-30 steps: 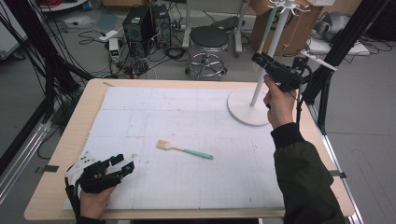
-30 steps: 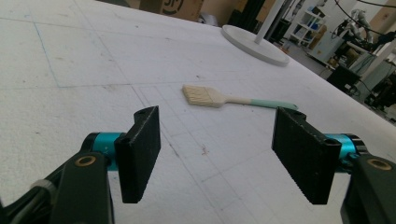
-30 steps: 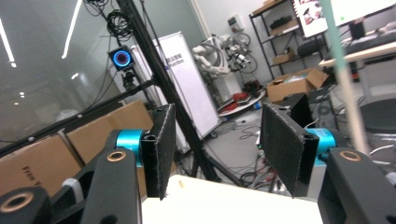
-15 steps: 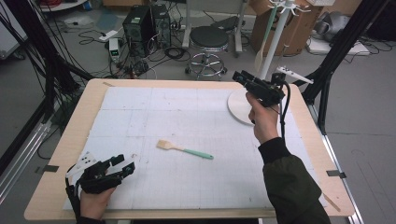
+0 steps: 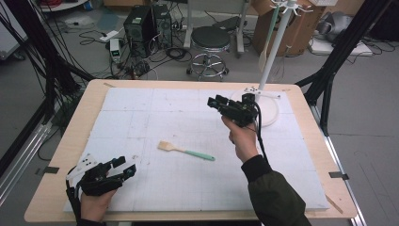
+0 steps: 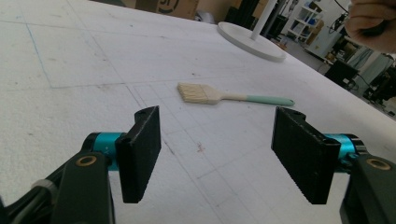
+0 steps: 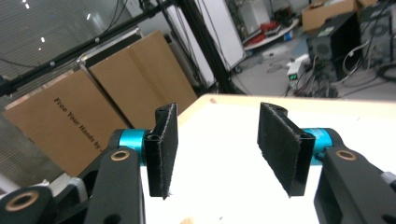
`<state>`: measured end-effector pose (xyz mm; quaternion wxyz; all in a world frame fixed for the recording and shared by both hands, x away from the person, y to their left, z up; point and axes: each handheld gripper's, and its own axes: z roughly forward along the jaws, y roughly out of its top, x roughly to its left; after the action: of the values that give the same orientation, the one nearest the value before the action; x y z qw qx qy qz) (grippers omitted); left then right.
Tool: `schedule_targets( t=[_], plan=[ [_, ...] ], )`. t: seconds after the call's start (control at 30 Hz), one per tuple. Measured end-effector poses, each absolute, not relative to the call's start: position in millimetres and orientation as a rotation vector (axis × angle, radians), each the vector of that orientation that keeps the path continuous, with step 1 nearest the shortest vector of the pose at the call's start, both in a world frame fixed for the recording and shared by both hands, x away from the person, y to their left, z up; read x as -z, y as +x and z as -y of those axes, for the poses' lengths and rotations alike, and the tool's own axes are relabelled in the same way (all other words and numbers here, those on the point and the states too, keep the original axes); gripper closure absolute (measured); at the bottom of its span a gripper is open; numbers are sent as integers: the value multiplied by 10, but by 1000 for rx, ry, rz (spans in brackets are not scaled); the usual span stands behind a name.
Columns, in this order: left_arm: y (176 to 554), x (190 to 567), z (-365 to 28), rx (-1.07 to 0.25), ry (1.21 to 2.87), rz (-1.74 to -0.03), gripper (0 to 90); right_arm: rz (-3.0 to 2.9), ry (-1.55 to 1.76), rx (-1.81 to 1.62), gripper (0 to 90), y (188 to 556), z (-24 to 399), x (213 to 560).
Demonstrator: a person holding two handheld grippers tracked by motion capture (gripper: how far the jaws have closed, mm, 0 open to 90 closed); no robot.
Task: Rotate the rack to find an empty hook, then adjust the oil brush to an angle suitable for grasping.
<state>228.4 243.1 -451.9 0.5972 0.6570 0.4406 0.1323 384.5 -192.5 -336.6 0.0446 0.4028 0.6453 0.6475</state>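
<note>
1. Two claws, both spread with nothing between the jaws: left claw (image 5: 123, 168) low at the counter's (image 5: 141, 89) near-left corner.
2. Right claw (image 5: 217, 104) held above mid-counter.
3. Pastry brush (image 5: 185, 150) lies flat between them, untouched.

– What covers the bench (image 5: 56, 160)?
– A white gridded mat (image 5: 141, 117). A brush (image 5: 185, 150) with a mint handle lies mid-mat, and a white stand's round base (image 5: 269, 113) sits at the far right corner.
</note>
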Motion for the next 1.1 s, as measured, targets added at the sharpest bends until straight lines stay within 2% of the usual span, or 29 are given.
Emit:
schedule_targets(
  t=[0.7, 1.1],
  plan=[
    [2280, 4518, -2421, -302, 1533, -1013, 337, -2108, 1263, -1942, 475, 3730, 1513, 3723],
    [2276, 4518, -2428, -300, 1534, -1012, 336, -2312, 1322, -1794, 475, 3718, 994, 4170]
  ],
)
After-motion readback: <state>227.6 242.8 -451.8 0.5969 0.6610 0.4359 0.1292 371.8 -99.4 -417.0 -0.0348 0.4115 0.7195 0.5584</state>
